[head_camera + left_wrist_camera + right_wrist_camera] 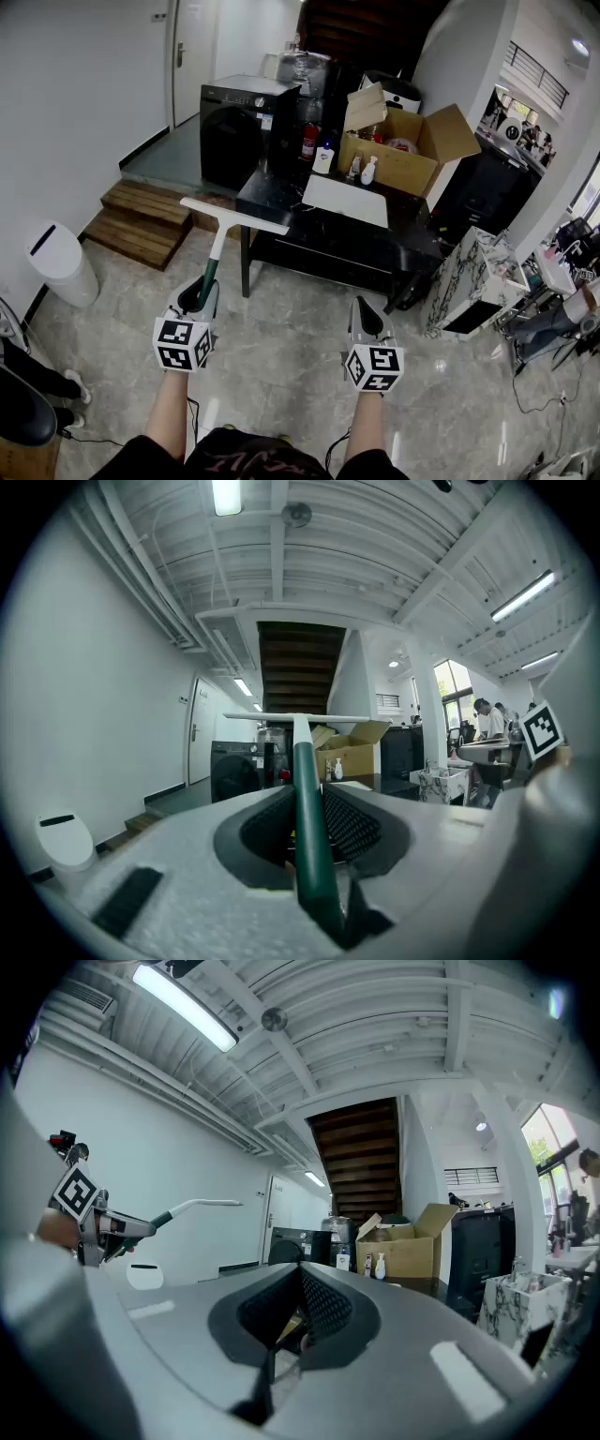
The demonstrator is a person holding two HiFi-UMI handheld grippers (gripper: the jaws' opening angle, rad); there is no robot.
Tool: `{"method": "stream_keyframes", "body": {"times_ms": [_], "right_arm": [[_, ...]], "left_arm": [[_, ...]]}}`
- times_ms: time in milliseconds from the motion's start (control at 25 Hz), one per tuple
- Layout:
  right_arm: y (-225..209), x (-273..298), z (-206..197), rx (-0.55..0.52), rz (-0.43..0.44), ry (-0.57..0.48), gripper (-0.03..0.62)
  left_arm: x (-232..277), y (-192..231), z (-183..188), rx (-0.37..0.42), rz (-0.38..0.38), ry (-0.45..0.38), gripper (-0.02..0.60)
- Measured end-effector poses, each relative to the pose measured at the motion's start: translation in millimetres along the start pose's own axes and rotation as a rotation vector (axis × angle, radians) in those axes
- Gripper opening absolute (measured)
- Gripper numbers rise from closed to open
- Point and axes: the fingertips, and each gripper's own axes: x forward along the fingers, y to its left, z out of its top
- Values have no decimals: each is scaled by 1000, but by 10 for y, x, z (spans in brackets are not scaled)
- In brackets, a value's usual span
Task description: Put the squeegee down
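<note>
Head view: left gripper [199,298] sits low and left of centre, clamped on the green handle of the squeegee [217,242]. The white blade is at the far end, set crosswise, in the air by the near corner of the black table [328,246]; I cannot tell if it touches. Held roughly level with the blade forward, probably to reach a surface for setting down. Right gripper [367,321] is low and right of centre, apart from the tool, likely just kept clear. Left gripper view: the handle runs up mid-frame between the jaws, pads pressing both sides, a firm grasp; the blade lies across the centre in front of a cardboard box [352,757]. Right gripper view: jaws drawn together on nothing. The squeegee shows at the left edge, aloft, not yet put down.
</note>
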Motion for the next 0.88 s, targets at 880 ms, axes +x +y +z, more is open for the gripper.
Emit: {"method": "stream_keyframes", "body": {"times_ms": [880], "right_arm": [[299,51,28,-2,2,-12,8]], "left_arm": [[-88,246,-80,-27,-12,1,100]]}}
